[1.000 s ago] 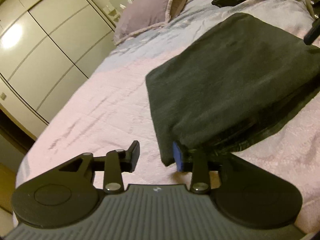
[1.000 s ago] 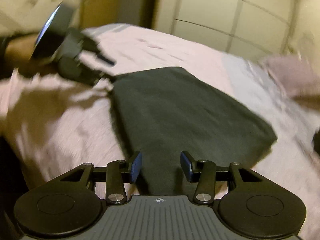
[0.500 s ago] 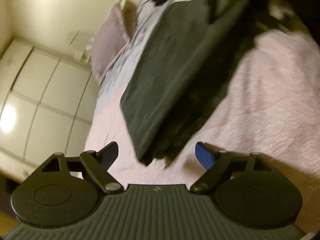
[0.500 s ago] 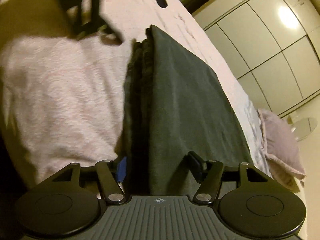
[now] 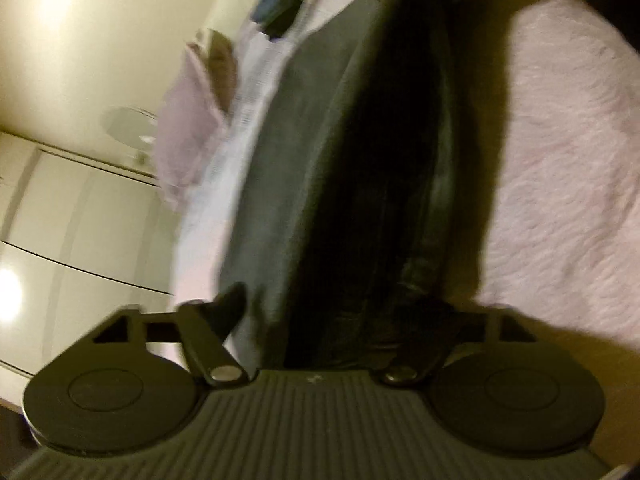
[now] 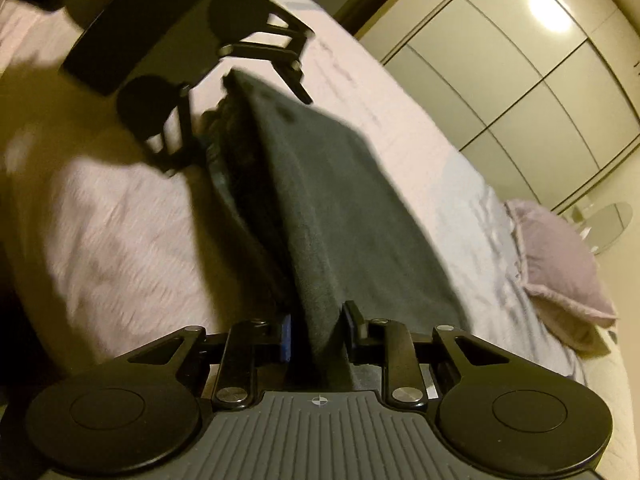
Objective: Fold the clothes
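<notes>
I see a pink bedspread (image 6: 132, 248), a mauve pillow (image 6: 560, 264) by the head, white wardrobe doors (image 6: 500, 92) beyond; nothing blocks either tool. The dark folded garment (image 6: 332, 200) lies on the bed with its near edge between my right gripper (image 6: 318, 336) pads, which are nearly closed on it. My left gripper (image 5: 336, 312) is spread wide around the far edge (image 5: 360, 208), not clamping. Half a second ago the right fingers were wider; a second ago both tools looked down on the cloth, now they are rolled sideways.
</notes>
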